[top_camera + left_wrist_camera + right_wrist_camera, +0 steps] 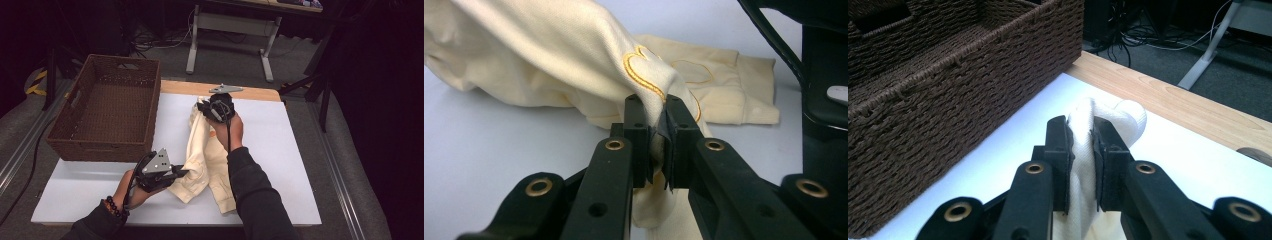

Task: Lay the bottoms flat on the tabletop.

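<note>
We've got the left gripper point(658, 107) pinched on a fold of the cream garment point(202, 155), jaws pressed together w/ cloth bunched between them, right by the yellow stitched outline point(644, 75). The right gripper point(1080, 127) is likewise clamped on a ribbed edge of the same garment, fabric squeezed between its pads. In the high view the left gripper point(175, 172) holds the near-left end and the right gripper point(210, 107) holds the far end, so the garment hangs stretched between the two and partly rests on the table point(280, 150) below them.

Risks, as we judge them: both grips bite only a thin fold, so if we pull the ends apart too hard the cloth could slip out of one gripper and drop in a heap. If we lift unevenly, the slack middle may drag on the table and twist. The wicker basket point(112, 112) sits just left of the right gripper, close enough that a swing toward it might snag cloth on its rim.

Surface: white board over a wooden tabletop edge point(1168, 100). Beyond it, grey floor, cables, a white desk frame point(230, 35), dark room.
</note>
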The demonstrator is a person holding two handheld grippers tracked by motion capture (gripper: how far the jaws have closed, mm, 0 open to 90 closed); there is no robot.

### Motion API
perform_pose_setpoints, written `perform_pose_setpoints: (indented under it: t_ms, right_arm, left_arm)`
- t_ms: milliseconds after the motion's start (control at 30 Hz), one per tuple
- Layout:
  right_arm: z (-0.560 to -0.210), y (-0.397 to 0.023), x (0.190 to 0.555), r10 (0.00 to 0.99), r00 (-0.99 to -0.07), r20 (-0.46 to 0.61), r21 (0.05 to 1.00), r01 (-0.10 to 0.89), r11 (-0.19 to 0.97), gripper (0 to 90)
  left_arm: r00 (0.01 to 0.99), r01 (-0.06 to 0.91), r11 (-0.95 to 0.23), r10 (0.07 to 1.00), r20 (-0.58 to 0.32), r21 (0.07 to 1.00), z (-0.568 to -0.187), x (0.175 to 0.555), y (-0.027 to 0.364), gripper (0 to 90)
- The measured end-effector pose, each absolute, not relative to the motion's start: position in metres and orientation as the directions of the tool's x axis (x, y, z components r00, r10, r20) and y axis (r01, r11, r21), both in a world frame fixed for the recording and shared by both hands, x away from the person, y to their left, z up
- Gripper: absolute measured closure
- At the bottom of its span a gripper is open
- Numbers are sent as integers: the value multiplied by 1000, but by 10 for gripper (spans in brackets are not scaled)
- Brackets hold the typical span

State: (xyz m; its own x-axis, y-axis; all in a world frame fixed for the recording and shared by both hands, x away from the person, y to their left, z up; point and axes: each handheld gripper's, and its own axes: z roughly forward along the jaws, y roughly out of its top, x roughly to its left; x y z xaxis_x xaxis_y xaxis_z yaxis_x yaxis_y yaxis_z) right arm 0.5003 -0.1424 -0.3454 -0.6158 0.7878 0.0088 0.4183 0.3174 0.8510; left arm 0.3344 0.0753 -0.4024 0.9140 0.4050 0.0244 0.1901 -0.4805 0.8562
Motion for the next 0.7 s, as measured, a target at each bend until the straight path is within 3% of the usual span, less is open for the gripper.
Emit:
perform_pose_setpoints:
  t_ms: [700]
  right_arm:
    - [-347, -151, 501, 789, -614, -1, 846, 420, 328, 799]
  left_arm:
    - [921, 177, -483, 389, 29, 857, -403, 337, 63, 831]
